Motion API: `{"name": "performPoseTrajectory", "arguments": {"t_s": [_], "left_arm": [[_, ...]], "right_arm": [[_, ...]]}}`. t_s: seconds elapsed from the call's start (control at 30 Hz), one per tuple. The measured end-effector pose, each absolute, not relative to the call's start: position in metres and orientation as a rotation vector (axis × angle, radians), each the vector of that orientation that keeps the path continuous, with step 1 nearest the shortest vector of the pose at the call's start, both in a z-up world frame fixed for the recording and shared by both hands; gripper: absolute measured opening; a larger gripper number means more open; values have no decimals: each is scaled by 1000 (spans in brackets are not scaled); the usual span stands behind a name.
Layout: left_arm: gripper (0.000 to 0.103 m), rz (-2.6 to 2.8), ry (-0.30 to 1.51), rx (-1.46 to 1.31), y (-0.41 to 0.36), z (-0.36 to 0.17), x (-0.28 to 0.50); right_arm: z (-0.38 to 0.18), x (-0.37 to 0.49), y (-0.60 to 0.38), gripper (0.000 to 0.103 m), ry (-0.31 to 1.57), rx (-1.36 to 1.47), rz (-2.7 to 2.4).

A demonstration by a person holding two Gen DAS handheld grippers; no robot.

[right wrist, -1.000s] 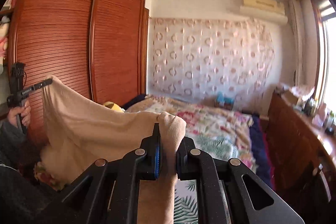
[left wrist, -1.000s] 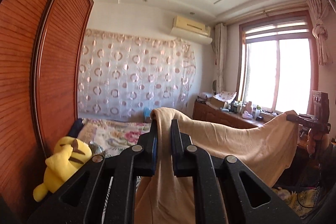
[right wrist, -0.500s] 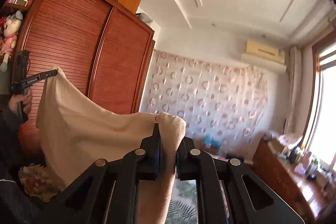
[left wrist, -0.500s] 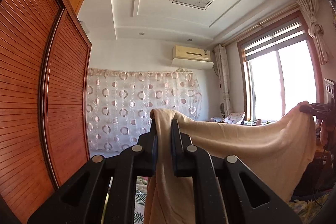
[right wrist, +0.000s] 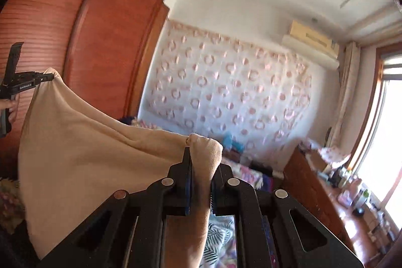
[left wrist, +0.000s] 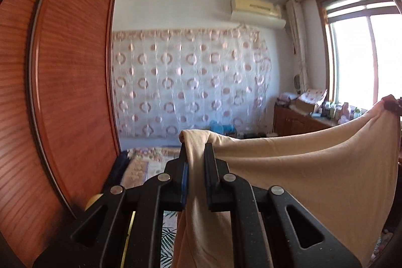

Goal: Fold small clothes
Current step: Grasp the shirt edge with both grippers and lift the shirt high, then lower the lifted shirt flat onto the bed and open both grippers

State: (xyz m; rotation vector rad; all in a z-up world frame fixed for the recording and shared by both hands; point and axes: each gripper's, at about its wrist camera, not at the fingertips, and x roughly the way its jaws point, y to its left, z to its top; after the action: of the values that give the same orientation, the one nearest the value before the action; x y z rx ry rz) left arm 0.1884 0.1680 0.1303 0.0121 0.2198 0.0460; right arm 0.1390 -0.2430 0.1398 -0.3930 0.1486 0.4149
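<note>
Hanging in the air between both tools, the beige garment (left wrist: 314,172) spans above the floral bed (right wrist: 251,173), beside the wooden wardrobe (left wrist: 70,92). Left gripper (left wrist: 196,162) is clamped on one top corner, right gripper (right wrist: 201,165) clamped on the other. Risk, by my reading: thin bunched fabric could slip from a pinch if the spread gets too taut. Only the right view shows the person's hand (right wrist: 10,106) on the left tool's handle.
</note>
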Motion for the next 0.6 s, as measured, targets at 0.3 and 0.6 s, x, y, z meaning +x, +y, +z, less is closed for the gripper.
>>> {"name": "performPoseTrajectory", "arguments": {"t_s": [0.3,0.6], "left_arm": [[11,9,401,9,173,49,297],[12,-25,564,32,166,-27,377]], "right_arm": [[70,280,-192,11,374,-393,403],[57,415,-157,11,577,-386,380]]}}
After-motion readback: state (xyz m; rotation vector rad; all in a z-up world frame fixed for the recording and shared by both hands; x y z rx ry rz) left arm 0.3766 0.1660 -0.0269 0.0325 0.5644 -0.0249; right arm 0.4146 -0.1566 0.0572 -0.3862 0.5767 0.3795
